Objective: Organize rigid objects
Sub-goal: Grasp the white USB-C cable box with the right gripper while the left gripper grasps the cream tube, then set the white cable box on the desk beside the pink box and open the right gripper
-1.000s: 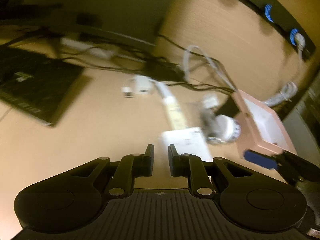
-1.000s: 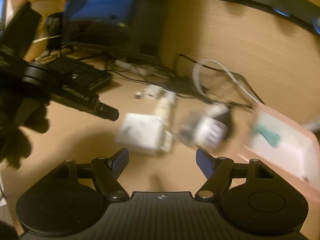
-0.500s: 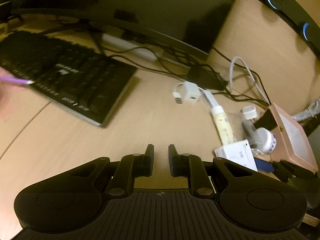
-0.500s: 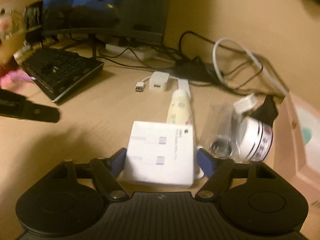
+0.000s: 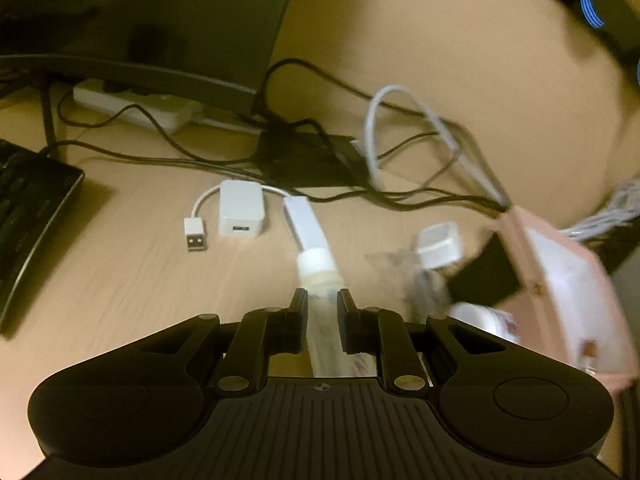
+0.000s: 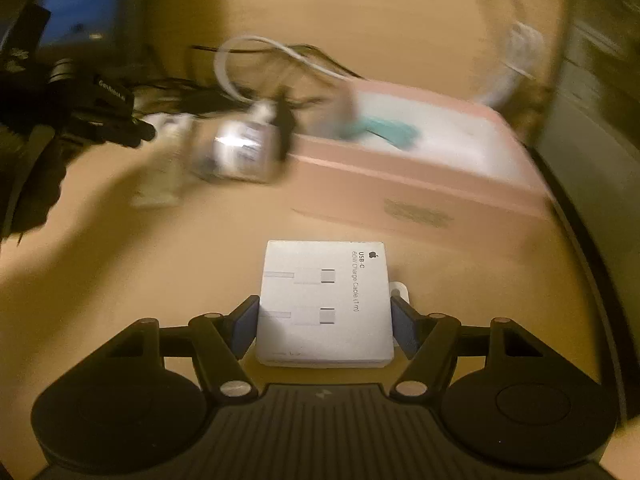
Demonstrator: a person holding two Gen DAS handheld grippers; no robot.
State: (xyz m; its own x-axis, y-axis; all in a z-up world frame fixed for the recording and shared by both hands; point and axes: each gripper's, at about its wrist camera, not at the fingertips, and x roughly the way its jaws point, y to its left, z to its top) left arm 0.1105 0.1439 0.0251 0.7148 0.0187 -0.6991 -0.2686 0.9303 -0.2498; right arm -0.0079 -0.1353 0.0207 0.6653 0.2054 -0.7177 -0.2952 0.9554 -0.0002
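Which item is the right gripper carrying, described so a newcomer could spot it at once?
Start at the long pink box lying open on the wooden desk. Nearer the camera, the right gripper holds a flat, square white carton between its blue-padded fingers. Unlike the blurred white jar beyond, it bears crisp print reading USB-C charge cable and two drawn connectors.

On the bench (image 5: pixel 120 280), a tube (image 5: pixel 316 264) lies lengthwise, a charger (image 5: pixel 240 210) to its left and a tray (image 5: pixel 568 280) to its right. The keyboard (image 5: pixel 28 216) sits far left. A cable box (image 6: pixel 324 300) rests before the tray.
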